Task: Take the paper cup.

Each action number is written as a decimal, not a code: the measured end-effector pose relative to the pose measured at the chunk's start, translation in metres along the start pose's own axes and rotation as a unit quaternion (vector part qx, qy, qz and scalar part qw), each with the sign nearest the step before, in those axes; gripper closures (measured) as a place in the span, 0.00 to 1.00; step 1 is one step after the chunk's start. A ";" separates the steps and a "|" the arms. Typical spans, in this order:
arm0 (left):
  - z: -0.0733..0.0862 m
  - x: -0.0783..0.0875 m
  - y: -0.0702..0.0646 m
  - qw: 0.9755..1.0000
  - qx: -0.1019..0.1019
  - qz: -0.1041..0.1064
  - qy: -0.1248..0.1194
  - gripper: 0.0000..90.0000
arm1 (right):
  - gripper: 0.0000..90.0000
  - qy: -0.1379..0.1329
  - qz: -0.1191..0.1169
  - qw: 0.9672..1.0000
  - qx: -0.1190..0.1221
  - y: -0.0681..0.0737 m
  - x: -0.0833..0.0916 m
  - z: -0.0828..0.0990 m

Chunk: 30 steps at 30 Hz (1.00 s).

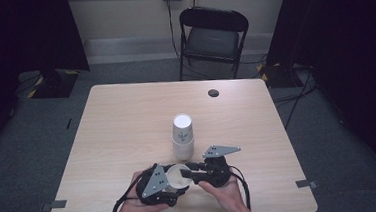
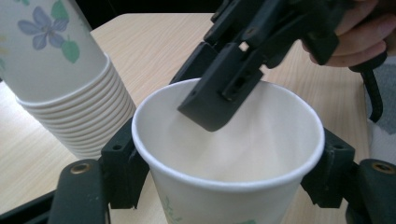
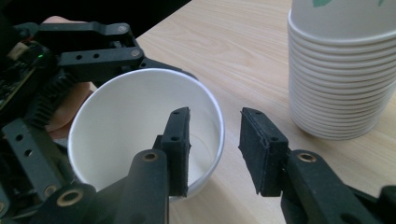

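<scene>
left tool (image 2: 229,182) grips paper cup (image 2: 224,140) | right tool (image 3: 215,140) straddles rim, loose

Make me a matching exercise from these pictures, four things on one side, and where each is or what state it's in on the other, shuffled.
Things:
1. single paper cup
2. stack of cups
3. right gripper
4. folding chair

Places or states:
A. beyond the far edge of the table
B. upside down at the table's middle
C. clamped between the left gripper's jaws
D. jaws apart astride the cup's rim, one inside it

Pairs: 1-C, 2-B, 3-D, 4-A
</scene>
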<state>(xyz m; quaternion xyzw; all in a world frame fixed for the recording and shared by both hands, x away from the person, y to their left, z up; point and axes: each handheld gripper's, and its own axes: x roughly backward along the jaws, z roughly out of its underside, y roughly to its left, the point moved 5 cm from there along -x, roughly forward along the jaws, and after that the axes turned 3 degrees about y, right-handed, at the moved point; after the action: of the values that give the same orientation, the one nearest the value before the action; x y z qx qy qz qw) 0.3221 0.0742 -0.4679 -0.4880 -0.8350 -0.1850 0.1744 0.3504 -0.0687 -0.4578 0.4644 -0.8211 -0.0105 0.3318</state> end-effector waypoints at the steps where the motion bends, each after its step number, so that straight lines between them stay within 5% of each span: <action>1: 0.001 -0.001 0.000 1.000 0.013 0.003 -0.004 0.31 | 0.70 0.000 0.001 1.000 0.000 0.000 0.000 0.000; 21: 0.009 0.007 0.026 0.997 0.073 -0.023 -0.013 0.31 | 0.62 -0.041 -0.007 0.999 0.006 -0.002 0.017 -0.010; 30: 0.002 0.016 0.038 0.995 0.088 -0.034 -0.042 0.31 | 0.58 -0.040 0.019 0.999 0.014 -0.015 0.028 -0.004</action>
<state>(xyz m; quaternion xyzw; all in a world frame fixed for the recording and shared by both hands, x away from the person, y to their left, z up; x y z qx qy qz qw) 0.3478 0.1047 -0.4566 -0.4496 -0.8705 -0.0962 0.1754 0.3548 -0.0977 -0.4444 0.4528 -0.8422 -0.0111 0.2925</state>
